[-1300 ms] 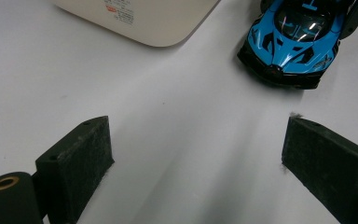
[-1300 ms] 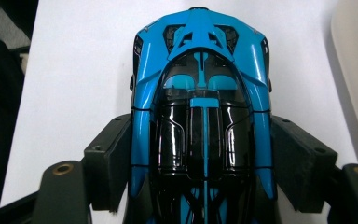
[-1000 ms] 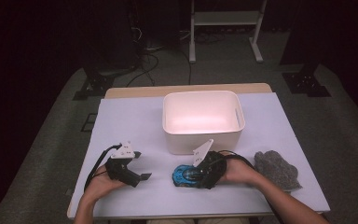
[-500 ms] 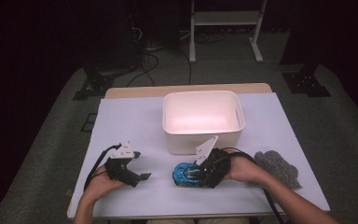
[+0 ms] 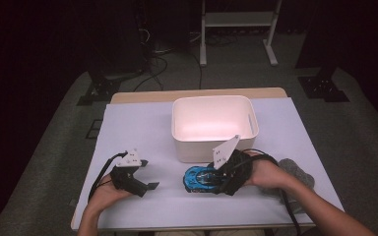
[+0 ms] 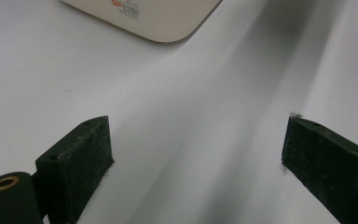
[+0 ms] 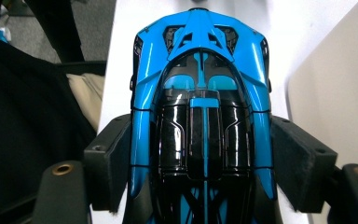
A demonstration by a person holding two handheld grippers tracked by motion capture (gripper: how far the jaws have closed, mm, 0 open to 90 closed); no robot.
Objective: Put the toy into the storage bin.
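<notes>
The right gripper (image 5: 215,181) has its jaws closed on the flanks of a blue and black toy car (image 7: 200,116), set wide because the car body fills the gap between the pads; the grip sits about midway along the body. In the high view the toy car (image 5: 199,179) is at about 6 o'clock from the white bin (image 5: 214,147), near its front wall, just off or barely above the white surface (image 5: 142,128). The left gripper (image 5: 145,183) rests low at about 8 o'clock from the bin, jaws wide apart with nothing between them, aimed across bare surface toward a corner of the bin (image 6: 154,18). The likely risk is a slip: the car's sides are glossy and curved, so a light squeeze or a tilt of the wrist could let it rotate or slide out nose first. The bin wall stands close ahead, so a low carry could knock the car against the rim. A grey cloth (image 5: 295,172) lies at the right hand's side, near enough that the trailing cable might drag it.
</notes>
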